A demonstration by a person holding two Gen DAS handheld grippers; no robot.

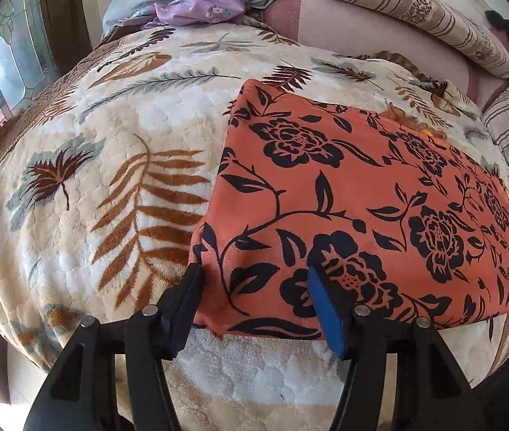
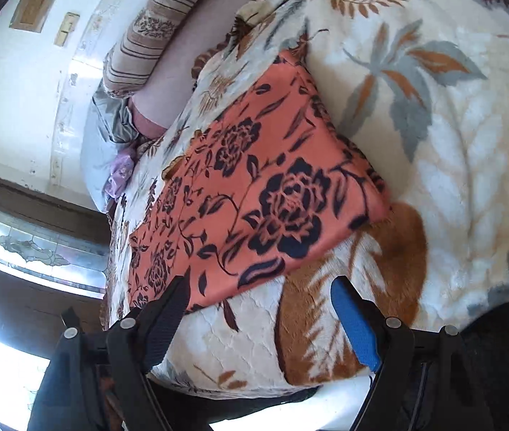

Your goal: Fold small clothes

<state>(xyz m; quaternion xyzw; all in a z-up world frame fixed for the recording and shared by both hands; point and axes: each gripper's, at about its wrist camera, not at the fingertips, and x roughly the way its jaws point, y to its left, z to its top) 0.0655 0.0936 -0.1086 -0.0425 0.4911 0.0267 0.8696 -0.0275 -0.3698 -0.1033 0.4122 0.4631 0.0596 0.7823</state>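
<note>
Both my grippers were spread, holding nothing: left gripper (image 1: pixel 252 273) straddled the near edge of the folded orange black-floral cloth (image 1: pixel 362 197) on the leaf-print fleece blanket (image 1: pixel 111 143); right gripper (image 2: pixel 260 283) at its corner.

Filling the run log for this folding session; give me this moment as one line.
orange floral garment: folded flat on leaf-print blanket | left gripper: open at its near edge | right gripper: open, near corner | nothing gripped
</note>
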